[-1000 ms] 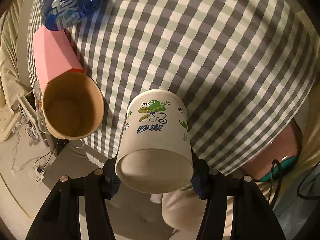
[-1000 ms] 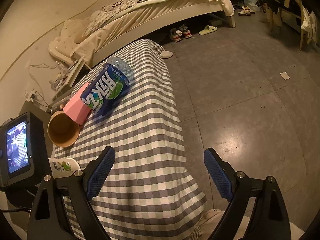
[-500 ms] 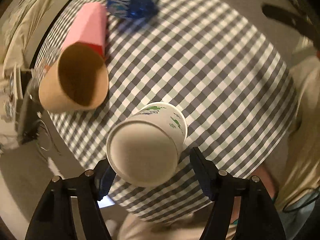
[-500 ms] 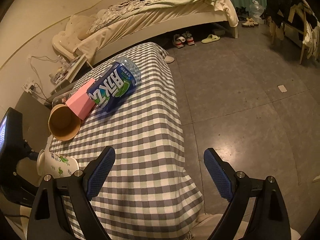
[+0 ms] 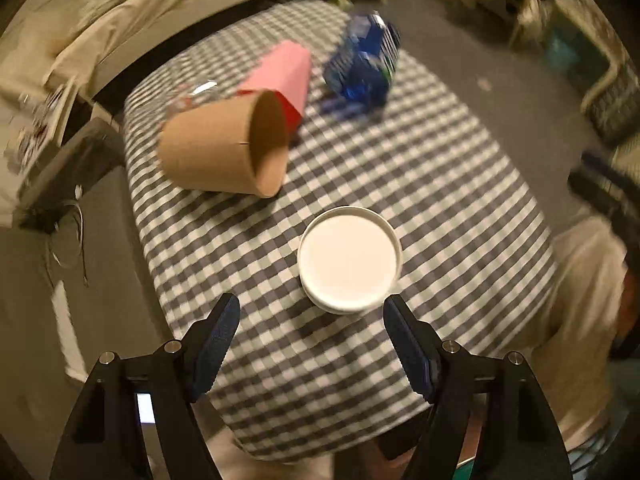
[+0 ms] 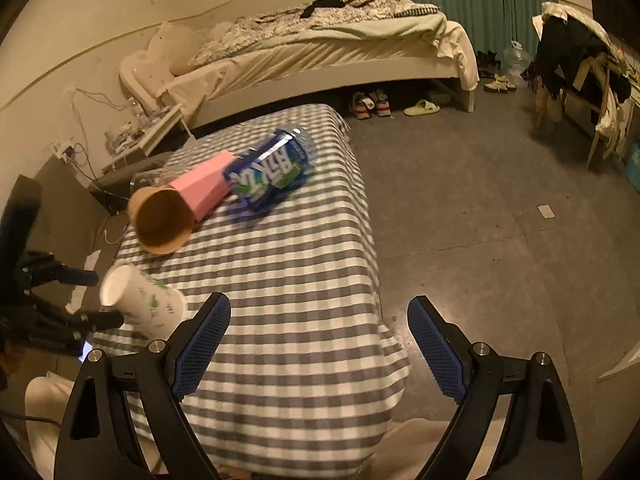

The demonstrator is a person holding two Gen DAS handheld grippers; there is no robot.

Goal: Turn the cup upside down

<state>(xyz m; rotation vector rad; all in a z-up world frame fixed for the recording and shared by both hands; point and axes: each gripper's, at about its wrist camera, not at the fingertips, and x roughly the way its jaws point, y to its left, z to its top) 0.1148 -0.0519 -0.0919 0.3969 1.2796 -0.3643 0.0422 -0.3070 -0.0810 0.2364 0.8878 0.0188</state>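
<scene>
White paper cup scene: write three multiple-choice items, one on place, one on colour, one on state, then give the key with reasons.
1. Where does the white cup stand on the checked tablecloth?
A. On the near part, ahead of the left gripper
B. At the far edge, past the blue bottle
C. Inside the brown cup

2. What colour is the carton behind the lying brown cup?
A. Green
B. Pink
C. Black

3. How is the left gripper?
A. Shut on the white cup
B. Shut on the bottle
C. Open, clear of the cup

Key: A, the cup sits just beyond the left fingertips, nearer than the blue bottle; B, the carton shows pink in both views; C, both fingers stand apart with gaps beside the cup, base up.
</scene>
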